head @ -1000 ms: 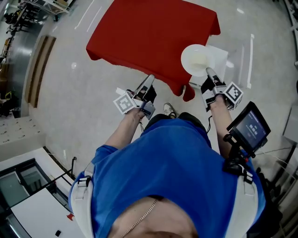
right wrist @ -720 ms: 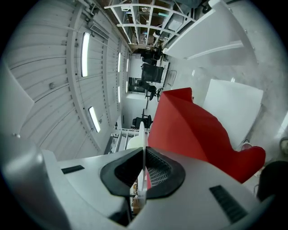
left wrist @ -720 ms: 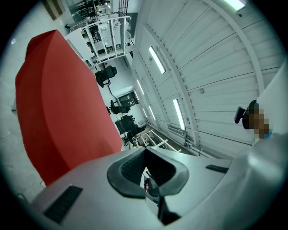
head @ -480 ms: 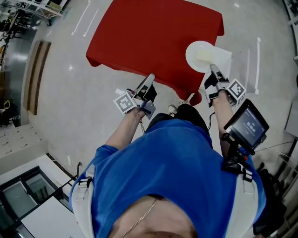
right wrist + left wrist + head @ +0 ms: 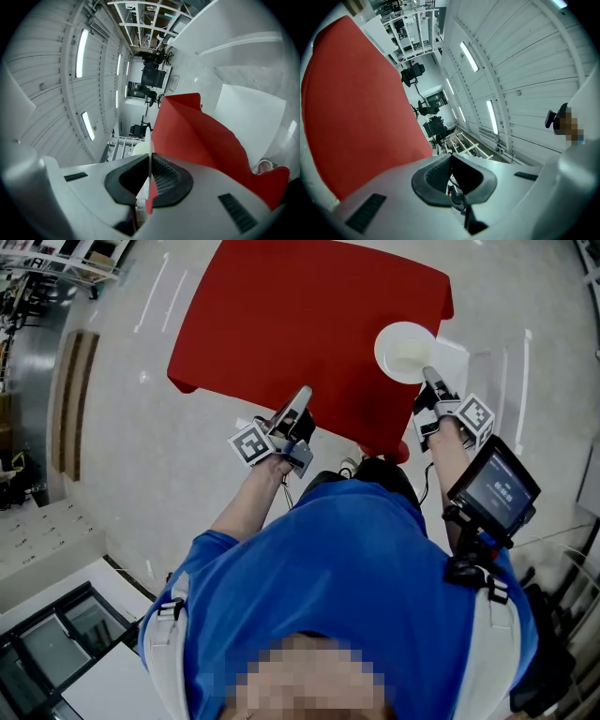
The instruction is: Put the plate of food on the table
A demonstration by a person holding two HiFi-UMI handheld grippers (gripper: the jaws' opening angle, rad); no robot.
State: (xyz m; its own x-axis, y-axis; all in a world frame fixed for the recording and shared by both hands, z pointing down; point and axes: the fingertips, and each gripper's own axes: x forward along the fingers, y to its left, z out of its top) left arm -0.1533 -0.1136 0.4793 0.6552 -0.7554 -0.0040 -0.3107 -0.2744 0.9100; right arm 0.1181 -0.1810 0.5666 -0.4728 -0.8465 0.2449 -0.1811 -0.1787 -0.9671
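Note:
A table under a red cloth [image 5: 300, 324] stands ahead of me. My right gripper [image 5: 429, 374] is shut on the near rim of a white plate [image 5: 401, 351]. The plate hangs level over the table's right edge, and I cannot make out what lies on it. In the right gripper view the plate [image 5: 148, 140] shows edge-on between the pads of the right gripper [image 5: 151, 157], with the red cloth [image 5: 197, 136] beyond. My left gripper [image 5: 304, 392] is shut and holds nothing at the table's near edge. Its view, past the left gripper [image 5: 451, 157], shows the red cloth [image 5: 356, 108].
A white box [image 5: 457, 357] stands against the table's right side, under the plate's far half. A screen device [image 5: 494, 493] is strapped to the right forearm. Wooden boards [image 5: 70, 399] lie on the grey floor at the left. Racks and chairs stand far off.
The person has stepped closer to the table. The right gripper has carried the plate a little forward and right along the table's right edge. The left gripper has stayed near the front edge.

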